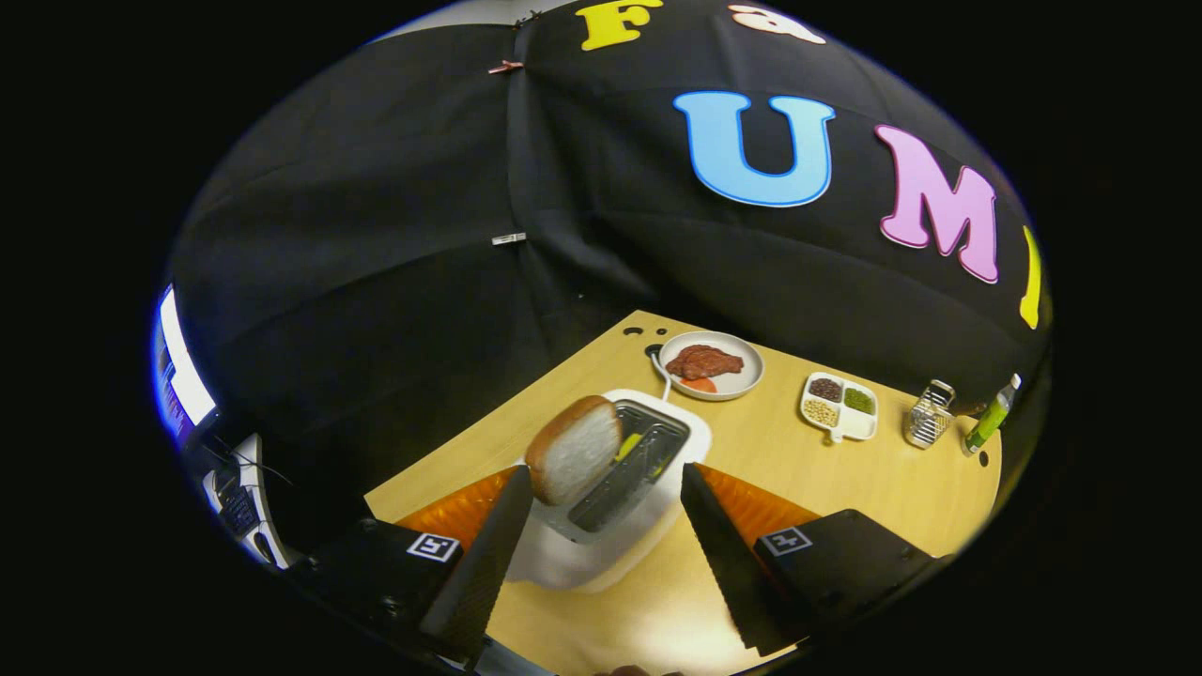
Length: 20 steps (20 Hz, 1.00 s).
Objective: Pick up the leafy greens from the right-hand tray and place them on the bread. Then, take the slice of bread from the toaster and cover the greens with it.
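Note:
A white toaster (pixel 615 526) stands on the wooden table (pixel 826 488), just ahead of my fingers and partly between them. A slice of bread (pixel 573 449) with a brown crust sticks up, tilted, from the toaster's left slot. It is close to my left fingertip (pixel 518 481); I cannot tell if they touch. My gripper (pixel 606 477) is open wide, its fingers straddling the toaster's top, and the right finger is clear of the bread. The other slot (pixel 648 451) is dark, with a yellow part inside.
Beyond the toaster sits a round plate (pixel 742 380) with a brown piece of meat and an orange slice. To its right are a white divided tray (pixel 839 406) of beans and grains, a small metal grater (pixel 929 413) and a green bottle (pixel 991 416). A lit screen (pixel 178 376) stands left of the table.

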Motion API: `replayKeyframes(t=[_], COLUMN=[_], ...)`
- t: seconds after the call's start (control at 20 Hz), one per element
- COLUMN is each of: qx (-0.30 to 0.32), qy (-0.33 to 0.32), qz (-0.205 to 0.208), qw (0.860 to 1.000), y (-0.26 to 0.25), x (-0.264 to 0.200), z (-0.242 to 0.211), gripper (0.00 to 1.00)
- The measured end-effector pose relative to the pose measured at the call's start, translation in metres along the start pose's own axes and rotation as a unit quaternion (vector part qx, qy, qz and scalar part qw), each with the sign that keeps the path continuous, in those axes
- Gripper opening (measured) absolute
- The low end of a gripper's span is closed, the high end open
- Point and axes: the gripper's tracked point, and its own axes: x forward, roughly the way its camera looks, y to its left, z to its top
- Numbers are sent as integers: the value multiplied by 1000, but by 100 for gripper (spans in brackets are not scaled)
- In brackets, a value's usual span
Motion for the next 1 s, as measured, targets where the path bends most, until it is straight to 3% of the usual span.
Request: replayKeyframes(t=[0.25, 0.55, 0.7, 0.9, 1.0], qx=[-9, 2, 5, 1, 4], qy=[3, 20, 33, 48, 52], qz=[-11, -45, -62, -77, -88], qw=[1000, 999, 998, 996, 995], y=[20, 16, 17, 19, 15], x=[49, 76, 83, 86, 84], z=[7, 5, -2, -8, -9], gripper=[99, 96, 67, 52, 37])
